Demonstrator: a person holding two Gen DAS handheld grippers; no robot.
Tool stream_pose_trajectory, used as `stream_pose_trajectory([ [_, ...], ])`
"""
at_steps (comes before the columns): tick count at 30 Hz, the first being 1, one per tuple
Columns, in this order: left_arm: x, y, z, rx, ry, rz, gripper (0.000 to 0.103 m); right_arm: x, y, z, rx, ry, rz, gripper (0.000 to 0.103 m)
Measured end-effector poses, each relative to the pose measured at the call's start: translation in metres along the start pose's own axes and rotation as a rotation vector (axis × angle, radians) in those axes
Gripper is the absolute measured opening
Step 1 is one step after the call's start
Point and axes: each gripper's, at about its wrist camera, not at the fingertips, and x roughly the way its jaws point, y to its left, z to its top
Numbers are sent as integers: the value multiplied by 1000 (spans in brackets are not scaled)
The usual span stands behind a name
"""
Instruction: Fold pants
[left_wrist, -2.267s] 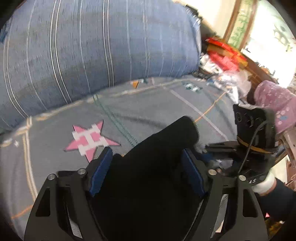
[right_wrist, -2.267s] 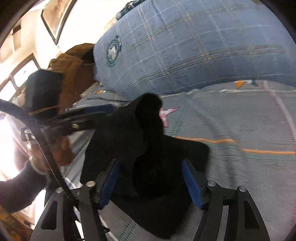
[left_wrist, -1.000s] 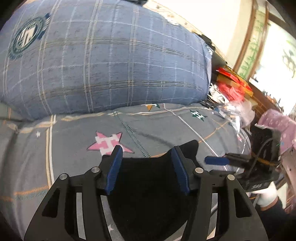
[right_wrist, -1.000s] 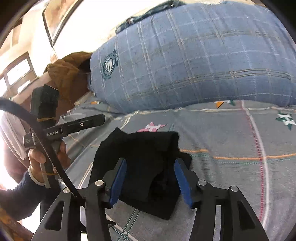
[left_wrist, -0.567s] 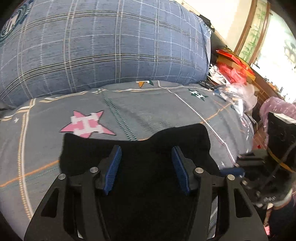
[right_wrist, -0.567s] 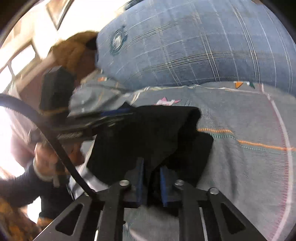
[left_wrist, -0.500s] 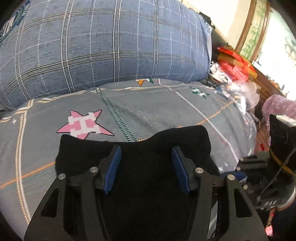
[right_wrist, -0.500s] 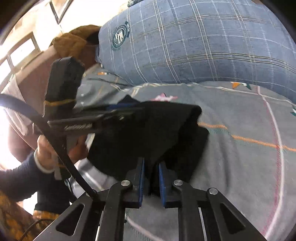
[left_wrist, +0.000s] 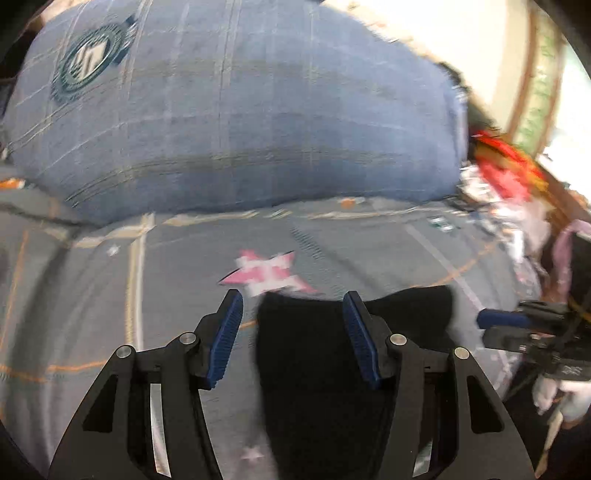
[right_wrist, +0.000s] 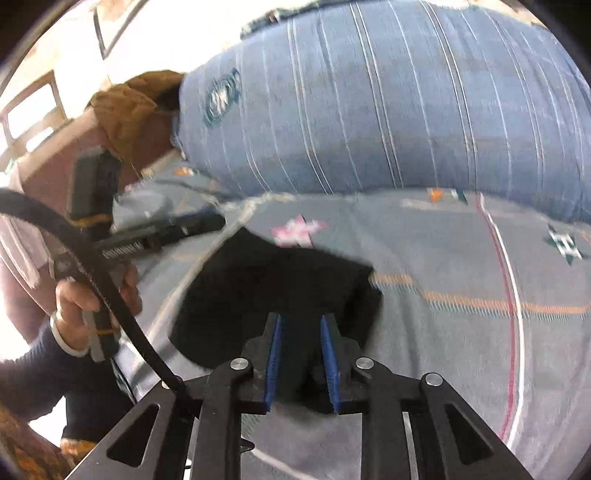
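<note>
The black pants (left_wrist: 332, 354) lie folded in a dark heap on the grey bedsheet (left_wrist: 110, 295). My left gripper (left_wrist: 291, 336) hovers open over their left edge, and neither blue pad touches the cloth. In the right wrist view it shows from the side as the left gripper (right_wrist: 199, 223), held in a person's hand (right_wrist: 74, 299). My right gripper (right_wrist: 302, 358) has a thick fold of the black pants (right_wrist: 280, 288) filling the narrow gap between its pads while its jaws are opening. From the left wrist, the right gripper (left_wrist: 496, 319) appears at the pants' right end.
A large blue plaid pillow (left_wrist: 240, 129) fills the back of the bed. A pink star (left_wrist: 269, 275) is printed on the sheet just beyond the pants. A brown garment (right_wrist: 136, 107) lies at the far left. Red packets and clutter (left_wrist: 506, 162) crowd the right bedside.
The right gripper's jaws closed onto a fold of the pants, then widened slightly. The left gripper shifted left, so the pants' left edge now lies between its fingers. The pants lie flatter.
</note>
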Motion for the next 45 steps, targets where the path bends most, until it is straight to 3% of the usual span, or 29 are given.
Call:
stream_pose_trajectory([
  [4, 34, -6, -9, 14, 80, 74, 55, 36, 19, 17, -38, 4, 47, 21],
  [6, 47, -8, -14, 8, 83, 96, 56, 57, 23, 19, -49, 20, 44, 21],
  [9, 61, -4, -13, -29, 84, 107, 56, 89, 12, 17, -14, 63, 13, 21],
  [14, 78, 3, -10, -71, 103, 115, 57, 100, -13, 17, 72, 12, 41, 20],
  [25, 58, -2, -12, -84, 48, 136, 57, 86, -3, 14, 36, 38, 5, 22],
  [29, 46, -9, -12, -68, 33, 153, 57, 76, 5, 13, 12, 36, -14, 49],
  [36, 25, -13, -15, -75, 10, 151, 57, 60, 14, 12, 4, 10, -29, 49],
  [45, 5, -1, -30, -129, 17, 64, 57, 45, 5, -1, 14, 23, -82, 49],
])
